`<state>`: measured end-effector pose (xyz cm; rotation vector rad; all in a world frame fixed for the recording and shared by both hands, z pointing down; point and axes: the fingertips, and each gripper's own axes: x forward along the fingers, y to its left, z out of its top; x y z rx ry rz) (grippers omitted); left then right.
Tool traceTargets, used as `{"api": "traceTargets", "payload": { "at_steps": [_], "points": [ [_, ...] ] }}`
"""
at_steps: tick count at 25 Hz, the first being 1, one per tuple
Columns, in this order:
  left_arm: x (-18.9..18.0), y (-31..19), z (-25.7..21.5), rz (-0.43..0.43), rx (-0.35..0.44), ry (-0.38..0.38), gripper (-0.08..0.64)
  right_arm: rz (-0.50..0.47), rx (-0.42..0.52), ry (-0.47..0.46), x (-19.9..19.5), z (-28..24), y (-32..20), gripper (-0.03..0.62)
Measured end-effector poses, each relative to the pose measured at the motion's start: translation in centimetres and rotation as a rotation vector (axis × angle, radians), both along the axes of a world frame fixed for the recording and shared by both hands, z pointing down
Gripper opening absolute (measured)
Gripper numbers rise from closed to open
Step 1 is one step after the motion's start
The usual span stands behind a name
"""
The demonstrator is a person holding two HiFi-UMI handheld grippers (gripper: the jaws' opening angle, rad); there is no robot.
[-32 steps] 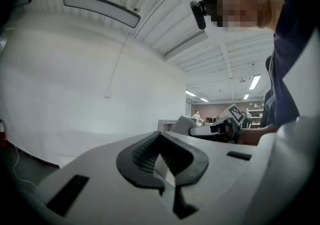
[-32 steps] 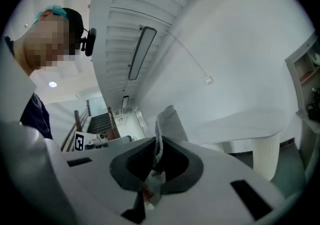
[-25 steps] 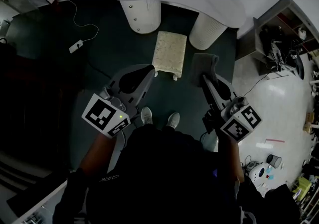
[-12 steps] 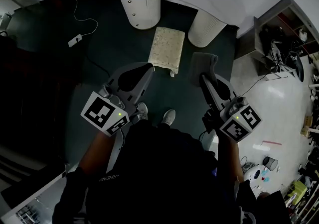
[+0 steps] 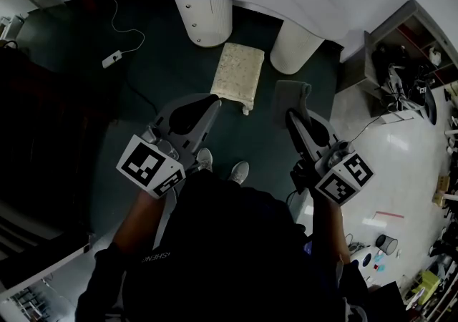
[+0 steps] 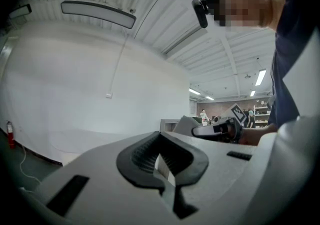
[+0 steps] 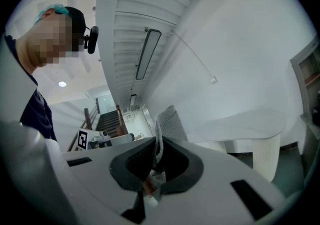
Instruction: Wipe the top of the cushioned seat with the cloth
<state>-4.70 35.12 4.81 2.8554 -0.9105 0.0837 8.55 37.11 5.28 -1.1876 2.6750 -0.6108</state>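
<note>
Dark floor [image 5: 143,77] holds the cushioned seat [image 5: 236,77]. Our right gripper [image 5: 294,114] pinches the cloth [image 5: 293,91], surely soft and floppy, by one edge; our left gripper [image 5: 214,101] is closed, empty.

Right gripper [image 7: 156,161] clamps grey cloth [image 7: 169,126] (upright) — white wall [image 7: 240,44] beyond

text: none you can read | your shirt [image 5: 236,242]: short pale print near the left sleeve, too small and dark to make out | left gripper [image 5: 214,101] cube: black-and-white square markers, no letters or numbers | right gripper [image 5: 292,114] cube: the same
</note>
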Motion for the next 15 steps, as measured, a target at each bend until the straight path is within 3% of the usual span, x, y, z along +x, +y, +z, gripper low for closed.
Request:
{"api": "traceTargets", "payload": {
  "at_steps": [15],
  "points": [
    [0.1,-1.6,0.8,-0.011,-0.014,0.006,0.008,-0.001,-0.007,0.008,0.7,0.2,-1.2,0.034]
  ]
}}
